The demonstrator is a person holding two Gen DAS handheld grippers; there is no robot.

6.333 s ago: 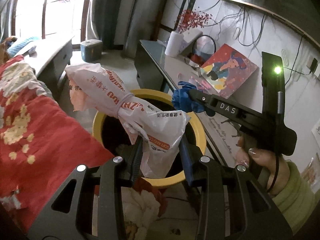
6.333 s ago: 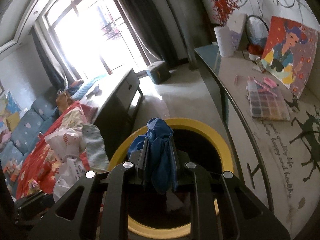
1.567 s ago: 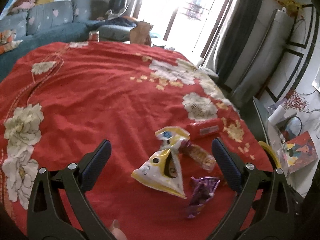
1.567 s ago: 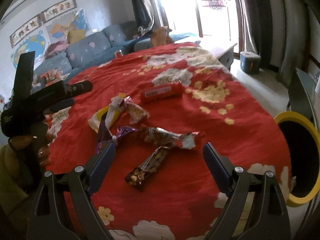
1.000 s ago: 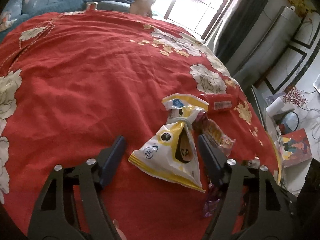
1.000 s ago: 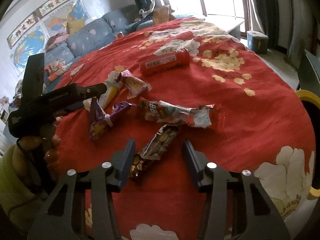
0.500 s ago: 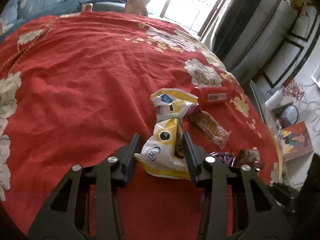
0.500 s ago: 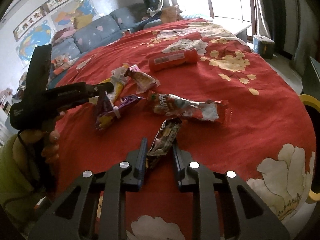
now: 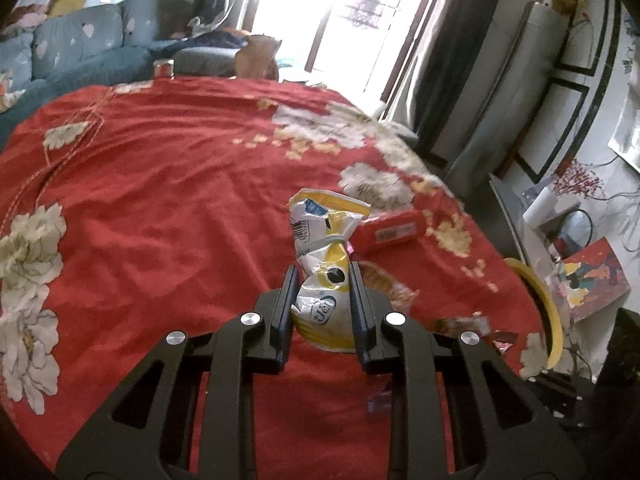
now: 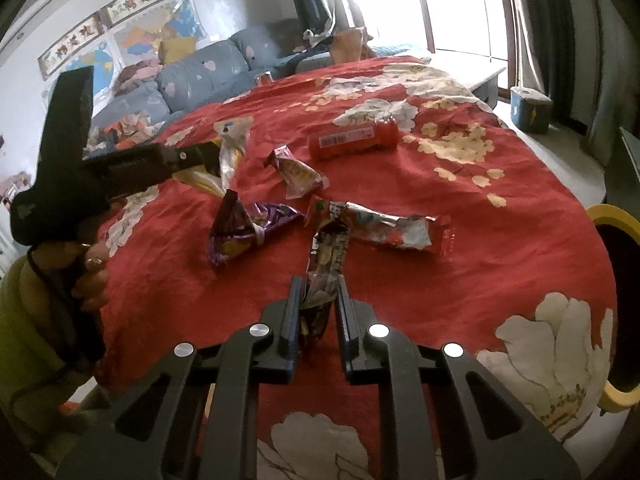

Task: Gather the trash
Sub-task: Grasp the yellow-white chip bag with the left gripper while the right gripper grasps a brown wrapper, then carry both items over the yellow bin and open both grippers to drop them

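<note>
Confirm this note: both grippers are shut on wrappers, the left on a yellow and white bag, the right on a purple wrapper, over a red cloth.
One slip: the right gripper is shut on the dark brown wrapper, as the right wrist view shows. The purple wrapper lies free on the red cloth. The left gripper does hold the yellow and white bag.
</note>
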